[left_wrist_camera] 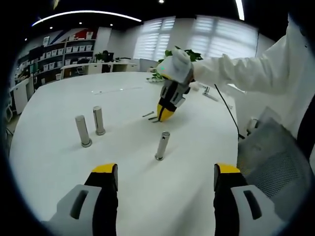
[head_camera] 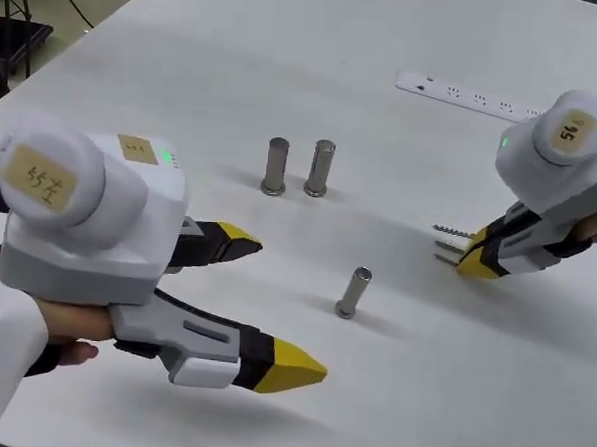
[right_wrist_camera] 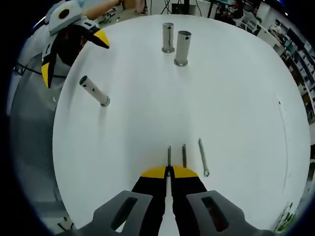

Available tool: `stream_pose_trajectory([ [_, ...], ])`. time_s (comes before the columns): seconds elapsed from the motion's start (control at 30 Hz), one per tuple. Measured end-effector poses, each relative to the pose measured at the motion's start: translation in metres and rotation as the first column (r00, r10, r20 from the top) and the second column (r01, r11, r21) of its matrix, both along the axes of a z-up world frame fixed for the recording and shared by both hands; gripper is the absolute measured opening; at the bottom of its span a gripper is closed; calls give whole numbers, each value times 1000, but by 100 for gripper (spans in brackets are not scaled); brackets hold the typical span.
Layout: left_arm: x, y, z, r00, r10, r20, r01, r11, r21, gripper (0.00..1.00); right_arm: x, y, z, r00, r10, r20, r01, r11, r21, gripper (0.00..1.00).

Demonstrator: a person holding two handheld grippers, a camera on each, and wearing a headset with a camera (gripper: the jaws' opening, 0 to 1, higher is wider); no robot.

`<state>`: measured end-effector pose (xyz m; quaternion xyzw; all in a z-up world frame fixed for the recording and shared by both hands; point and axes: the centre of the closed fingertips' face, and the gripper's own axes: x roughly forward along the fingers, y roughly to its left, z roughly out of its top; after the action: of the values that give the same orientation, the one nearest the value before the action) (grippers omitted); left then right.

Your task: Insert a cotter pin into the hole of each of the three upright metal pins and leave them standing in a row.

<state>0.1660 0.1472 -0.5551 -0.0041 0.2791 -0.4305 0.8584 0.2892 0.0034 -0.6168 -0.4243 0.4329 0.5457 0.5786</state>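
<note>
- The left hand-held gripper [head_camera: 270, 305] is held in a hand [head_camera: 68, 324] low over the near side of the white desk [head_camera: 420, 390]. It is released, its yellow-tipped jaws spread wide with nothing between them.
- The right hand-held gripper [head_camera: 469, 262] points down at the desk on the right side, its tips on or just above the surface. In the right gripper view its jaws are clenched together.
- Three cotter pins [right_wrist_camera: 184, 155] lie flat on the desk side by side, just ahead of the right hand-held gripper's tips.
- The leftmost cotter pin [right_wrist_camera: 169, 155] runs up to the seam between the closed tips. I cannot tell whether it is pinched there.
- Two metal pins stand upright close together at the middle of the desk, the far-left metal pin [head_camera: 275, 166] just beside the far-right metal pin [head_camera: 320, 168].
- The near metal pin [head_camera: 354, 292] stands on its flanged base, apart from that pair and between the two hand-held grippers.
- The right gripper view shows a cross-hole near the top of each metal pin.
- A white power strip [head_camera: 465, 95] lies at the far right of the desk.
</note>
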Motion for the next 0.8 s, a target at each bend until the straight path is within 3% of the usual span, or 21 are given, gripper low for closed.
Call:
stream_pose_trajectory([
  [0.23,4,5,-2,1000,17,-2,-17,1000,6,78,0,1,0,999,38,-30,-39,999,-18,0],
  [0.43,3,5,1,1000,9,1,-9,1000,-6,77,-1,4,-1,997,75,2,-75,996,-52,0],
  [0.47,2,4,0,1000,3,0,-3,1000,-4,77,-1,4,-1,998,69,4,-69,996,-53,0],
  [0.5,2,4,-1,1000,2,4,-2,1000,8,77,0,3,0,1000,0,-6,-1,999,-54,0],
  [0.53,2,4,-2,1000,-2,7,2,1000,13,77,0,1,-1,1000,-27,-14,26,998,-51,0],
  [0.8,0,-1,-1,1000,-10,5,9,1000,4,76,-3,2,0,1000,0,6,1,999,-35,0],
])
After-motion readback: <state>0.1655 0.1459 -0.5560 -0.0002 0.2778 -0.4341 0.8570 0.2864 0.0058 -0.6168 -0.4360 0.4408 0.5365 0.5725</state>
